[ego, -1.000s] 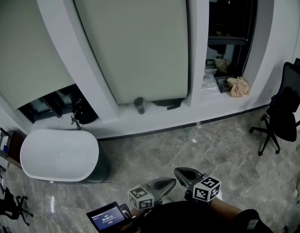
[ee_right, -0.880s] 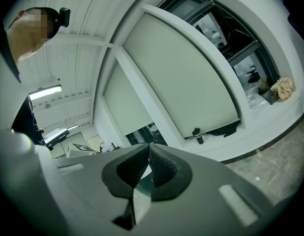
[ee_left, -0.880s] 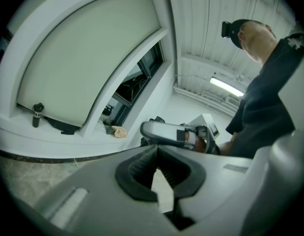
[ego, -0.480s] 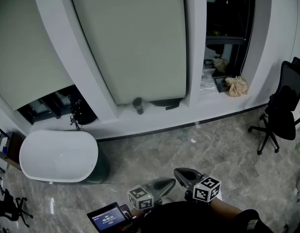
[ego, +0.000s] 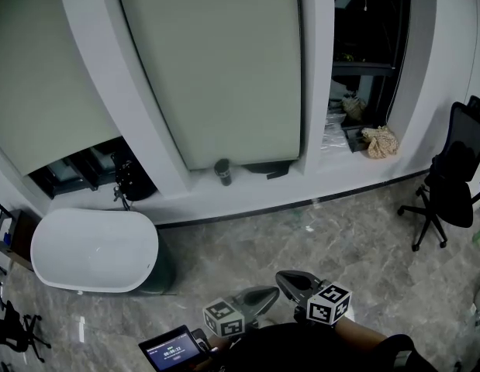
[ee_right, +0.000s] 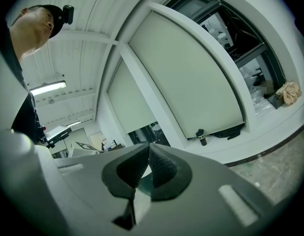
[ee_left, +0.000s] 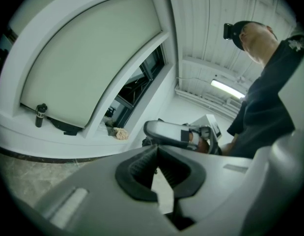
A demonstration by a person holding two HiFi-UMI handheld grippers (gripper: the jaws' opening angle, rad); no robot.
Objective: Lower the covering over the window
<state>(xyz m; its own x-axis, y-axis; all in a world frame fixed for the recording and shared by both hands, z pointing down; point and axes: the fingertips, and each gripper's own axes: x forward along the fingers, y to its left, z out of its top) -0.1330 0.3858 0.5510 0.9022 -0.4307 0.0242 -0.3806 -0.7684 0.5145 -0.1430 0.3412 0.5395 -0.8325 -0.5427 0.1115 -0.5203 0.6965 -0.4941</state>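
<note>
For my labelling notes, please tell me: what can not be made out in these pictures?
Head view: print on the tablet screen, too small.
Head view: office chair, cut by the right edge.
Head view: black item on the sill, partly hidden under the middle blind.
Head view: beige bundle, too small to identify.

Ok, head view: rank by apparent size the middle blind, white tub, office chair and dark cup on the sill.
1. middle blind
2. white tub
3. office chair
4. dark cup
The tub is nearer the camera, which may flatter it.
</note>
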